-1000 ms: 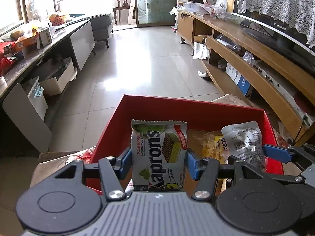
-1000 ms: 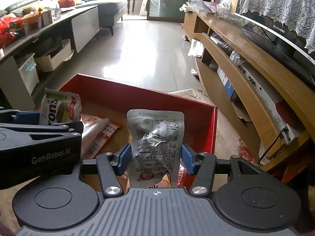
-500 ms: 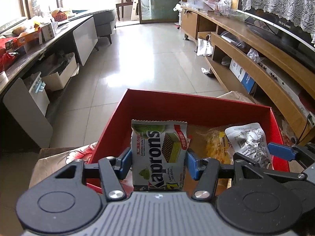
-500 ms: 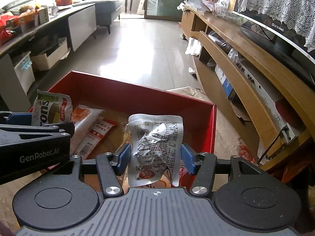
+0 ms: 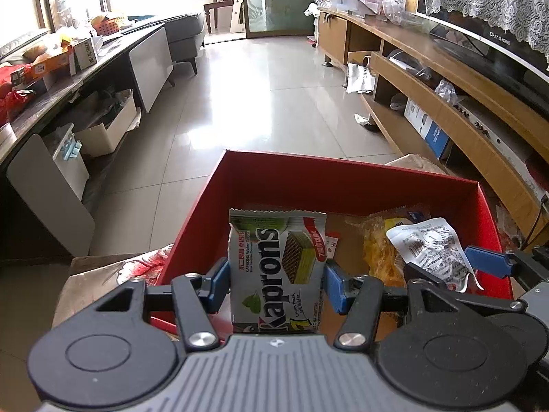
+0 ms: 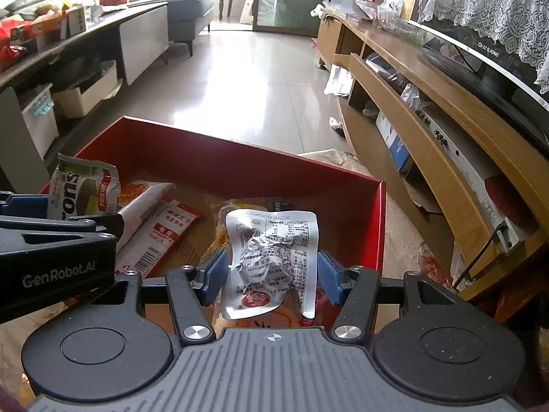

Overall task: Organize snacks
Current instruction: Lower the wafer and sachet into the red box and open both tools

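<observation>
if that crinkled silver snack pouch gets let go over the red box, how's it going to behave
The silver pouch looks thin and crumpled, so probably floppy and light. With the right gripper just opening, it would likely drop softly into the red box. Its foil may be slippery.

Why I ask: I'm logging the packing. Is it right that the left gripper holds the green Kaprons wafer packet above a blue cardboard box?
Not quite: the cardboard box is red, as the left wrist view shows. The left gripper does hold the green Kaprons wafer packet above it.

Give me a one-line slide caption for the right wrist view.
Right gripper, its jaws just opening, lowers a crinkled silver snack pouch into the red box beside other snacks.
</observation>
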Action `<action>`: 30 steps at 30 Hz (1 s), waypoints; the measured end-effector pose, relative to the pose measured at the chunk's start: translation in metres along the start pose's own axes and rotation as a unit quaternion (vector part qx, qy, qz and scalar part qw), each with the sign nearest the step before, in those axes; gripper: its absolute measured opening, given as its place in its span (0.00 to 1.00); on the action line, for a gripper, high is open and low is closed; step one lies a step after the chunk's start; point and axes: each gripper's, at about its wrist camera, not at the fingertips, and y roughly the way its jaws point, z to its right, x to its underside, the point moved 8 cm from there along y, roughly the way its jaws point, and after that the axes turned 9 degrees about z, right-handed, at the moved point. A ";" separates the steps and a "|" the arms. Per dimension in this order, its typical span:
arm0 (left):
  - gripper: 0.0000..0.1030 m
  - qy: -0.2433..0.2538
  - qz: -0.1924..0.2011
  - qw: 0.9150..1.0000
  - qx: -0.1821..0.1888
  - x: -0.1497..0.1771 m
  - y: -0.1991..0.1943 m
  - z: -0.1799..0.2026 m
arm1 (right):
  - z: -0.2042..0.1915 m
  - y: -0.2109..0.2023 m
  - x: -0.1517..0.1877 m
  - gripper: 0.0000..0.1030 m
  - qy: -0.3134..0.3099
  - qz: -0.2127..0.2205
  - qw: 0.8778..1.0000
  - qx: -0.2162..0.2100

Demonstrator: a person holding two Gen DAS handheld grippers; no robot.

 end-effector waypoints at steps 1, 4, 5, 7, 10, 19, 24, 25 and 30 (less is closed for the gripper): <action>0.56 0.000 0.000 1.000 -0.001 0.000 0.000 0.000 | -0.001 0.000 0.000 0.63 0.000 0.001 1.000 -0.001; 0.57 0.001 -0.002 1.000 -0.002 0.001 0.001 0.000 | -0.004 0.001 0.000 0.65 -0.002 0.001 1.000 -0.004; 0.57 0.002 -0.002 1.000 -0.003 0.001 0.001 0.000 | -0.004 0.002 0.001 0.65 -0.002 0.000 1.000 -0.006; 0.57 0.001 -0.002 1.000 -0.002 0.001 0.000 0.000 | -0.004 0.002 0.000 0.66 -0.003 0.001 1.000 -0.007; 0.57 0.000 0.000 1.000 -0.003 0.000 -0.001 -0.002 | -0.003 0.001 -0.001 0.68 -0.004 0.004 1.000 -0.008; 0.60 -0.009 0.012 1.000 -0.002 -0.007 -0.010 -0.006 | -0.001 -0.004 -0.009 0.77 -0.003 0.021 1.000 -0.007; 0.62 -0.007 0.020 1.000 0.001 -0.010 -0.015 -0.004 | -0.004 -0.007 -0.013 0.79 -0.005 0.029 1.000 -0.012; 0.63 -0.007 0.020 1.000 0.002 -0.011 -0.016 -0.004 | -0.004 -0.008 -0.013 0.79 -0.005 0.030 0.999 -0.011; 0.63 -0.012 0.020 1.000 0.002 -0.011 -0.016 -0.006 | -0.001 -0.008 -0.012 0.80 -0.003 0.031 1.000 -0.007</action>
